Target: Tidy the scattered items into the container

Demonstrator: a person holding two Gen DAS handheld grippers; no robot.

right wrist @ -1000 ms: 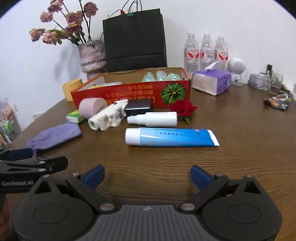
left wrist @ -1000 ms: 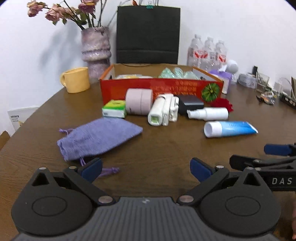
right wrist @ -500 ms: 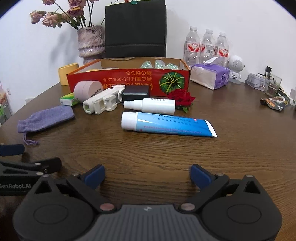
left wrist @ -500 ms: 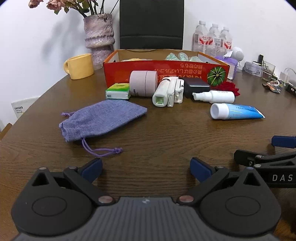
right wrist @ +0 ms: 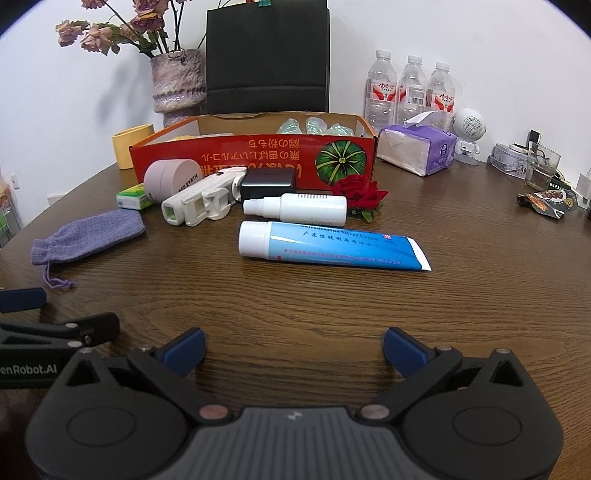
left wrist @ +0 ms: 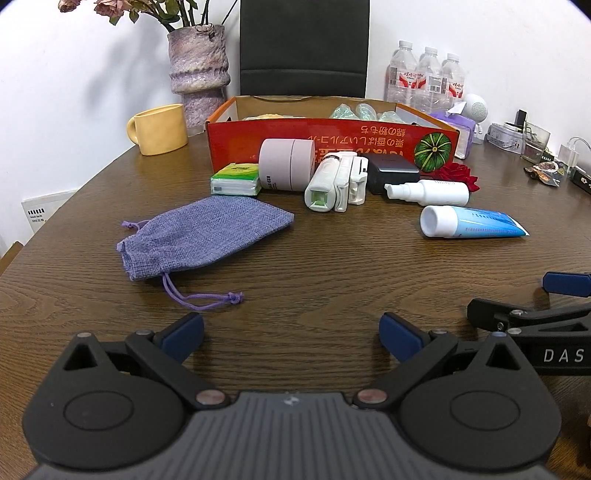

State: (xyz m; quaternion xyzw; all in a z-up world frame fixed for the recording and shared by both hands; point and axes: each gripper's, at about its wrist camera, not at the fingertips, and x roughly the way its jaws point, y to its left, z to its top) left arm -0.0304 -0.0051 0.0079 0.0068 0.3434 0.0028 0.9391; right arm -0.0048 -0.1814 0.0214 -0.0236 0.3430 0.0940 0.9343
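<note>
A vase (left wrist: 198, 70) of dried flowers (right wrist: 110, 26) and a black paper bag (right wrist: 267, 55) are set against the wall. A yellow mug (left wrist: 159, 128) is placed beside the vase. Three water bottles (right wrist: 410, 90), a tissue pack (right wrist: 417, 151) and a small white speaker (right wrist: 468, 129) are grouped together.

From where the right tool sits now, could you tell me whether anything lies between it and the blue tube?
Nothing visible does. Bare table runs from the open right tool to the tube. Between the tube and the box, though, the spray bottle lies across the way, so the tube would need lifting over it.
</note>
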